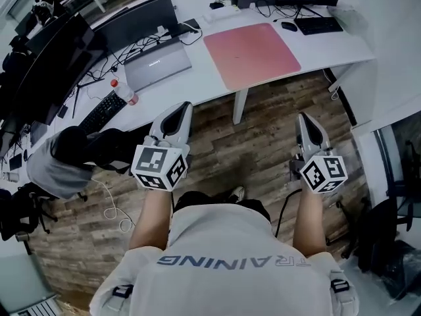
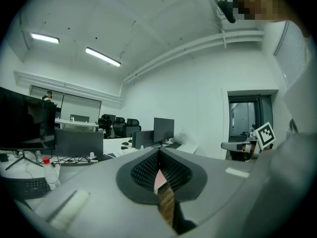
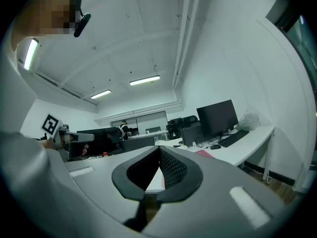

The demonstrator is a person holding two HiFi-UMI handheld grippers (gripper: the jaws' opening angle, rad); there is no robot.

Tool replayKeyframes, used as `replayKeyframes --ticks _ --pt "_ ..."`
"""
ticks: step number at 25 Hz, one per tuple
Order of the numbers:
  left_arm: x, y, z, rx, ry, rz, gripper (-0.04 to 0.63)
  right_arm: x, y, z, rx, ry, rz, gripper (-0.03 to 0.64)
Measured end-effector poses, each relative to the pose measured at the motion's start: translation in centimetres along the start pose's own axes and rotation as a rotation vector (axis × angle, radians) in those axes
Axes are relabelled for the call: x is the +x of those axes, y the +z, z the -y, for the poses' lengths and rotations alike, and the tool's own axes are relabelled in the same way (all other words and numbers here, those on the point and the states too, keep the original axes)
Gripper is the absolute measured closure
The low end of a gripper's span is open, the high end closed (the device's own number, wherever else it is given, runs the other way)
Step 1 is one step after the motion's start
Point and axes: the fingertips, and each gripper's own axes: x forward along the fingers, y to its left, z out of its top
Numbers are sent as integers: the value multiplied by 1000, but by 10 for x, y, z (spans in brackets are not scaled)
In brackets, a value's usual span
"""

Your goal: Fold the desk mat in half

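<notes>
The pink desk mat (image 1: 252, 52) lies flat and unfolded on the white desk (image 1: 204, 87), ahead of me. I stand back from the desk over the wooden floor. My left gripper (image 1: 183, 108) and right gripper (image 1: 304, 118) both point toward the desk, short of its front edge, and neither touches the mat. Both have their jaws together with nothing between them. In the left gripper view a sliver of the mat (image 2: 160, 181) shows behind that gripper's (image 2: 159, 151) closed tips. In the right gripper view the mat (image 3: 204, 154) shows just right of that gripper's (image 3: 159, 148) closed tips.
On the desk, a closed grey laptop (image 1: 158, 64) and a red-capped bottle (image 1: 125, 92) sit left of the mat. A black keyboard (image 1: 319, 25) and mouse (image 1: 289, 26) sit to its right, with monitors behind. A seated person (image 1: 66, 157) is at my left, a dark chair (image 1: 388, 242) at my right.
</notes>
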Motion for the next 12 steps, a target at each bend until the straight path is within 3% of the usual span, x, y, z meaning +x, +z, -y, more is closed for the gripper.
replayKeyframes --ticks 12 --pt "76 -19 11 -40 -2 -50 592 29 -23 65 93 20 -64 600"
